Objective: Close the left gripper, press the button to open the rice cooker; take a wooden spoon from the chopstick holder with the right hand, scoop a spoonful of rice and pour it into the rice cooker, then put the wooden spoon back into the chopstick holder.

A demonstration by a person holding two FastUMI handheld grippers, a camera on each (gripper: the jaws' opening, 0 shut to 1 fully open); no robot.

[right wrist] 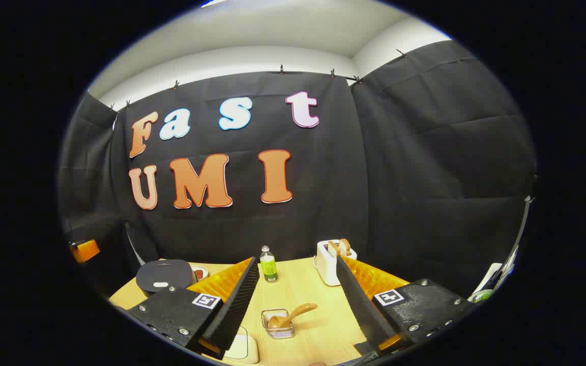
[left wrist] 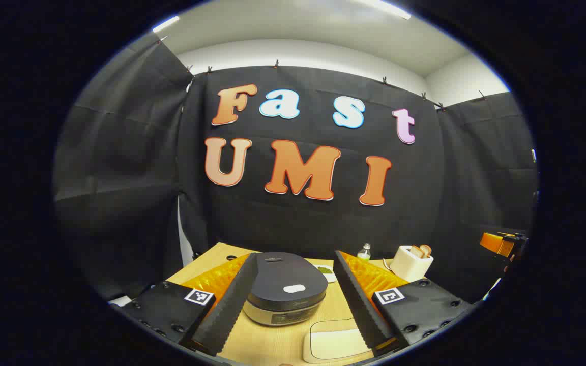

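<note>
In the left gripper view the dark rice cooker [left wrist: 283, 292] stands with its lid down, a white button [left wrist: 294, 288] on top. My left gripper [left wrist: 295, 256] is open, its fingers reaching along both sides of the cooker without touching it. In the right gripper view a wooden spoon [right wrist: 293, 314] leans in a small wire chopstick holder [right wrist: 279, 328] on the table. My right gripper [right wrist: 297, 260] is open and empty, held above and short of the holder. The rice cooker [right wrist: 166, 277] sits at the far left there.
On the wooden table [right wrist: 318, 330]: a white rectangular dish [left wrist: 333, 343] in front of the cooker, a small dish of green bits [left wrist: 325, 272], a green-labelled bottle [right wrist: 268, 264], a white toaster [right wrist: 332, 260] with bread, and a small bowl [right wrist: 200, 273] behind the cooker.
</note>
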